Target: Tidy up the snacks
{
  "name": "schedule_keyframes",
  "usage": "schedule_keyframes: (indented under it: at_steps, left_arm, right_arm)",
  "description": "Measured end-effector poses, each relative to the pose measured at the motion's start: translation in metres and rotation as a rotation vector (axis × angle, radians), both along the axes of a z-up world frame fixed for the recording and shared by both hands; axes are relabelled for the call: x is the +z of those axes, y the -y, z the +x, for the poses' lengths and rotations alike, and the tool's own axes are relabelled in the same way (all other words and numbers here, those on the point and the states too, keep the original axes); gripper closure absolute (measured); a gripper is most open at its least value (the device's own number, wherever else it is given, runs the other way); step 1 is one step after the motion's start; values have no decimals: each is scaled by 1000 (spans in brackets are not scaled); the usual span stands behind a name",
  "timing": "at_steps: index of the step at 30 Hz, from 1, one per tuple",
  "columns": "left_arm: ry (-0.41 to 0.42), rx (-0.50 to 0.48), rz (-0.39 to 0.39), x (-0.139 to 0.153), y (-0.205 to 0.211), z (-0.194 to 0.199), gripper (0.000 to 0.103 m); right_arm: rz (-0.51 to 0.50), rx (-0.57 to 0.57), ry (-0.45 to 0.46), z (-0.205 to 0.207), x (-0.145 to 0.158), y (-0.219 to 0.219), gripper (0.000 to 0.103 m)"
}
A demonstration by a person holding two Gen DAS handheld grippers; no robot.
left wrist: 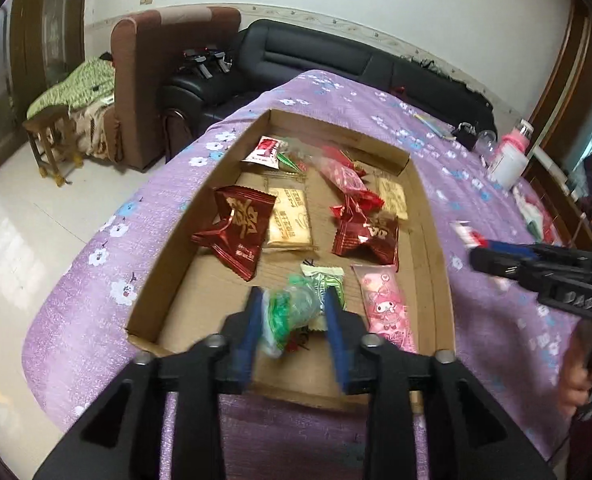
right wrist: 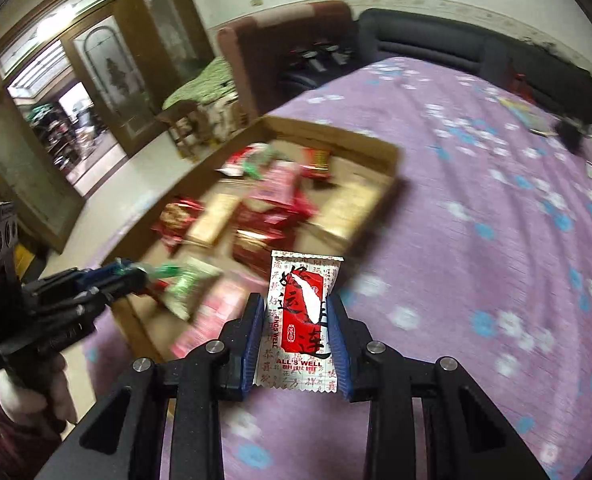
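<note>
A shallow cardboard tray (left wrist: 427, 216) lies on the purple flowered cloth and holds several snack packets: dark red ones (left wrist: 238, 228), beige biscuit packs (left wrist: 288, 220) and a pink packet (left wrist: 387, 308). My left gripper (left wrist: 294, 312) is shut on a green candy (left wrist: 292, 308) over the tray's near end. My right gripper (right wrist: 297, 320) is shut on a red and white packet (right wrist: 301, 320) above the cloth, right of the tray (right wrist: 391, 152). The right gripper also shows in the left wrist view (left wrist: 479, 248).
The cloth-covered table (left wrist: 475, 152) carries a white and pink bottle (left wrist: 509, 152) and small dark items at the far right. Behind stand a black sofa (left wrist: 315, 56) and a brown armchair (left wrist: 156, 80). A tiled floor lies to the left.
</note>
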State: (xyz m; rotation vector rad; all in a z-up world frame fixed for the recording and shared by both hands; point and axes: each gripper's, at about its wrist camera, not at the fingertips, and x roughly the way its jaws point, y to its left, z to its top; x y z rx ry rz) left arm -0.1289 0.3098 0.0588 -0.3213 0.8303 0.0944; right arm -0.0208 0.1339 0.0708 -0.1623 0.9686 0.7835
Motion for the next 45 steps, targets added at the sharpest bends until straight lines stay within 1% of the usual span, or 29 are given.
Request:
schedule_keyframes:
  at_steps: [1, 2, 3, 8, 10, 12, 14, 17, 18, 19, 20, 21, 22, 26, 27, 28, 29, 30, 32, 33, 34, 36, 38, 39, 40, 41, 42, 43, 45]
  left_arm:
    - [15, 3, -19, 2, -4, -4, 49]
    - [28, 7, -28, 4, -8, -8, 40]
    - [43, 11, -36, 7, -11, -12, 38]
    - [101, 33, -80, 18, -27, -36, 35]
    - [113, 55, -88, 20, -34, -45, 31]
    - [122, 70, -97, 20, -38, -51, 30]
    - [131, 82, -100, 21, -41, -55, 30]
    - [136, 82, -103, 23, -41, -58, 30]
    - [138, 84, -99, 24, -39, -59, 30]
    - [140, 84, -96, 25, -37, -59, 30]
    - [143, 84, -91, 26, -35, -60, 29]
    - [146, 84, -80, 28, -31, -61, 29]
    - [149, 85, -64, 30, -27, -61, 29]
    - [180, 93, 36, 43, -5, -66, 28]
    - [197, 106, 79, 48, 3, -69, 25]
    - [219, 127, 131, 53, 11, -72, 20]
    - [233, 144, 164, 57, 16, -75, 15]
    - [252, 172, 211, 62, 24, -78, 13]
    - [285, 252, 302, 72, 37, -84, 4]
    - [298, 293, 337, 77, 41, -87, 2]
    - [317, 350, 382, 82, 47, -92, 0]
    - [381, 446, 474, 96, 61, -106, 0]
    - [444, 502, 526, 103, 73, -120, 0]
    - [476, 528, 528, 103, 78, -127, 0]
    - [477, 539, 516, 103, 81, -128, 0]
    - [449, 514, 493, 102, 81, -123, 0]
    - [417, 467, 469, 100, 83, -118, 0]
    - [363, 414, 442, 97, 83, -109, 0]
    - [285, 374, 409, 89, 86, -97, 0]
  right_arm:
    - [-6, 12, 2, 0, -1, -12, 69]
    - [-11, 21, 0, 0, -3, -21, 69]
    - [-16, 31, -7, 0, -6, -32, 69]
    - [-51, 59, -47, 7, -27, -71, 69]
    - [-77, 51, -37, 10, -33, -80, 69]
    - [-94, 31, -18, 15, -36, -85, 67]
    - [-85, 28, -29, 18, -37, -85, 67]
    - [-27, 30, -58, 15, -29, -76, 66]
    - [-10, 22, -46, 12, -22, -69, 60]
    - [1, 12, -27, 8, -16, -63, 49]
    - [13, 4, -6, 4, -11, -59, 44]
    - [24, -6, 14, 0, -5, -52, 37]
    - [32, -20, 36, -4, 1, -43, 35]
    - [47, -86, 93, -22, 13, -6, 35]
    - [57, -110, 104, -27, 15, 6, 35]
    - [69, -128, 111, -31, 17, 14, 35]
    - [87, -152, 120, -37, 19, 25, 35]
    - [101, -170, 128, -42, 21, 34, 35]
    - [125, -215, 154, -53, 24, 50, 32]
    - [133, -239, 169, -59, 25, 57, 28]
    - [137, -257, 183, -63, 26, 62, 26]
    - [144, -285, 225, -76, 28, 72, 25]
    - [149, -298, 263, -88, 31, 79, 23]
    - [152, -302, 273, -93, 32, 81, 20]
    - [160, -308, 287, -99, 33, 84, 18]
    - [165, -308, 295, -102, 33, 86, 17]
    - [162, -306, 307, -107, 33, 87, 16]
    - [156, -307, 316, -110, 32, 88, 16]
    - [124, -315, 343, -118, 31, 89, 16]
